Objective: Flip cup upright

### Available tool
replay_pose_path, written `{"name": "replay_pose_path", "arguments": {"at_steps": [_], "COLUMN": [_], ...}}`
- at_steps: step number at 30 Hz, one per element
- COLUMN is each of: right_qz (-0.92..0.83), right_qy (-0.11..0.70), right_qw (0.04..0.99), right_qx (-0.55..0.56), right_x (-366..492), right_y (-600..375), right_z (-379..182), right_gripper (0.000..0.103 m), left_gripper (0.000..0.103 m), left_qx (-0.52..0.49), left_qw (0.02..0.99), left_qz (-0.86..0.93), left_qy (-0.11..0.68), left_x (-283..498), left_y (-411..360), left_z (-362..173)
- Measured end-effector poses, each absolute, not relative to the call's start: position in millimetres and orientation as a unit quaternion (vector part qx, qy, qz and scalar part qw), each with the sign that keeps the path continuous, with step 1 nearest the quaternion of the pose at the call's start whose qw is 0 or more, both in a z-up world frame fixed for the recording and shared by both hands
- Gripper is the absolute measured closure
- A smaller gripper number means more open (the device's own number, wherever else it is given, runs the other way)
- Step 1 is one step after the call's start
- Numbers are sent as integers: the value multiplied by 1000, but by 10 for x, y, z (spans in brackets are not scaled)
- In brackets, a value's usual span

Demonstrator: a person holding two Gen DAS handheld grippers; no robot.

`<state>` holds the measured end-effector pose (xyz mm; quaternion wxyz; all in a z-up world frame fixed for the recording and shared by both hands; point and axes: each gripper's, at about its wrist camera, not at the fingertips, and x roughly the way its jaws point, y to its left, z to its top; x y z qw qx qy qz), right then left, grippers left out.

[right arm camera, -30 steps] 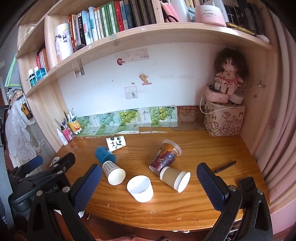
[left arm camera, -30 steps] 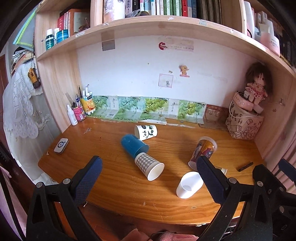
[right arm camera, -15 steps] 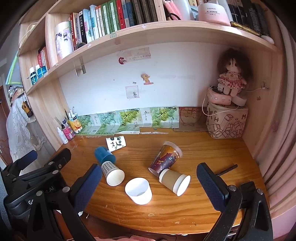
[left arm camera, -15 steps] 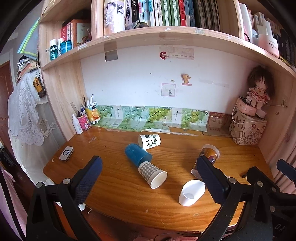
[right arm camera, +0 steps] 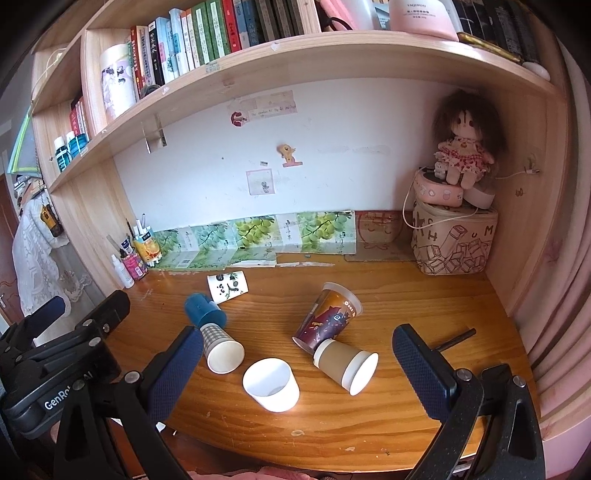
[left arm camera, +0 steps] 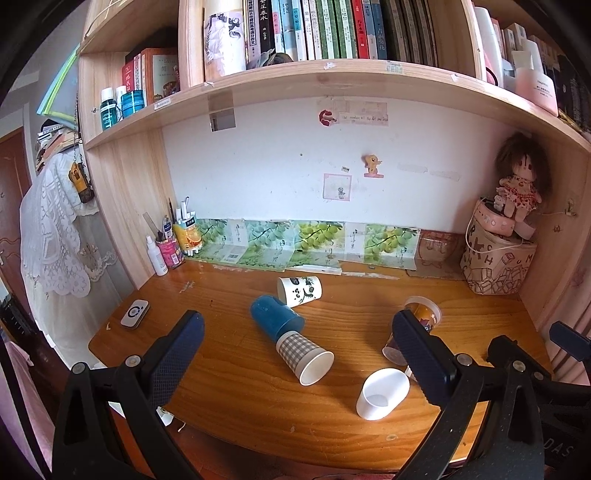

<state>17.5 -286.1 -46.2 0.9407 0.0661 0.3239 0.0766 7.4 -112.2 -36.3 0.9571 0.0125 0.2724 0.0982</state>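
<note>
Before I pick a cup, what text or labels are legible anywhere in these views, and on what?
"GenRo...AI", partly hidden: body of the left gripper.
"H", "U", "M": beige printed storage bag under the doll.
"YAQIRUO", faint: pink jar on the top shelf.
Book spines, wall note and cup prints: too small or blurred.

A wooden table (right arm camera: 406,295) sits in an alcove, light wood side panels (right arm camera: 532,206) closing it in left and right. The white back wall (right arm camera: 332,122) carries small stickers and taped notes, grape-print cards (right arm camera: 258,232) leaning along its base. Overhead, a wooden shelf (right arm camera: 295,62) packed with books (right arm camera: 207,40). Pink curtain (right arm camera: 572,258) at the right, white lace cloth (left arm camera: 51,236) hanging left. Soft daylight throughout.
</note>
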Motion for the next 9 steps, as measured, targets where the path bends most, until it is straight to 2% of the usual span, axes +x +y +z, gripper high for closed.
{"name": "replay_pose_path", "arguments": {"at_steps": [9], "right_qz": [79], "right_qy": [335], "right_qw": [936], "right_qx": [69], "right_x": [266], "right_y": [-2909], "right_z": [-522], "right_gripper": [0], "left_gripper": [1], "left_qx": [10], "left_qw": [957], "left_qz": [100], "left_qy": [272], "left_x": [125], "left_y": [-1149], "left_z": [-362]}}
